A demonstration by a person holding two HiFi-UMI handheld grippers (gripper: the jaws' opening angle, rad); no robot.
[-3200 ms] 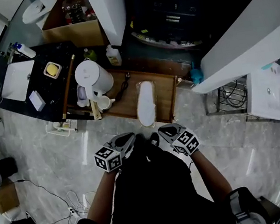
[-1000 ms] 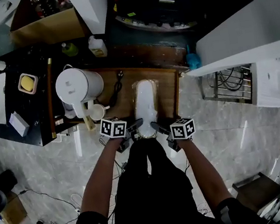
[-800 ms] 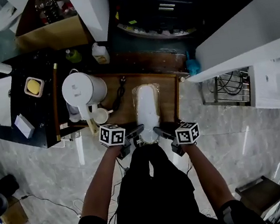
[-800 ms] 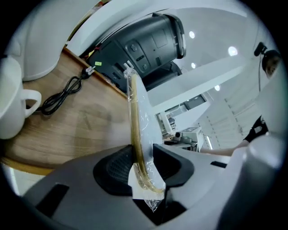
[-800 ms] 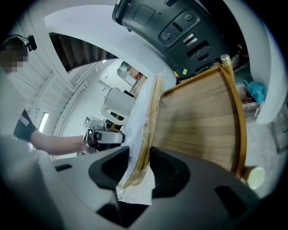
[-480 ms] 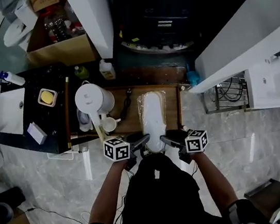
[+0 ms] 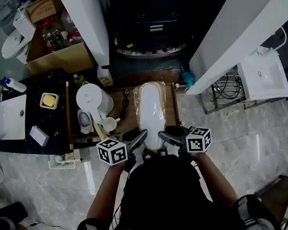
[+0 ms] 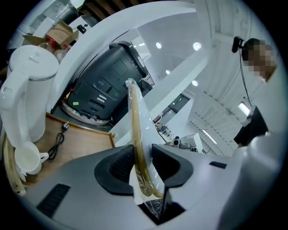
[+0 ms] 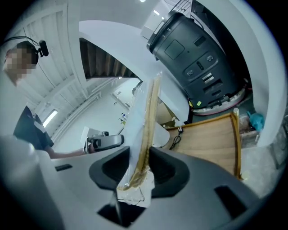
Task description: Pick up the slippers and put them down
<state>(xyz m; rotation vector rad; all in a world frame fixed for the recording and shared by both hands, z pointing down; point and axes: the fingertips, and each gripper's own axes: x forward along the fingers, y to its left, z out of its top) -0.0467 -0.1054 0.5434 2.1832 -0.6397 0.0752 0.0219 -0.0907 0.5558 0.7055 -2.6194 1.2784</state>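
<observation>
A pair of white slippers [image 7: 151, 108] wrapped in clear plastic hangs in the air above the wooden tray [image 7: 173, 110]. My left gripper [image 7: 139, 136] is shut on the pack's near left edge, and my right gripper [image 7: 163, 135] is shut on its near right edge. The left gripper view has the pack [image 8: 137, 117] standing edge-on between the dark pads of the left gripper [image 8: 143, 165]. In the right gripper view the pack [image 9: 148, 117] is pinched the same way by the right gripper [image 9: 139, 168]. The heel end is hidden inside the jaws.
A white kettle [image 7: 90, 98] and a small white cup [image 7: 109, 124] stand at the tray's left edge, with a black cable [image 7: 125, 99] beside them. A black counter [image 7: 30, 110] lies to the left. A dark machine [image 7: 151, 19] stands behind, and white sloping panels [image 7: 237, 23] rise at the right.
Both grippers closed on the slipper pack's near end and lifted it off the wooden tray. The pack now hangs higher, and the tray looks smaller below.
</observation>
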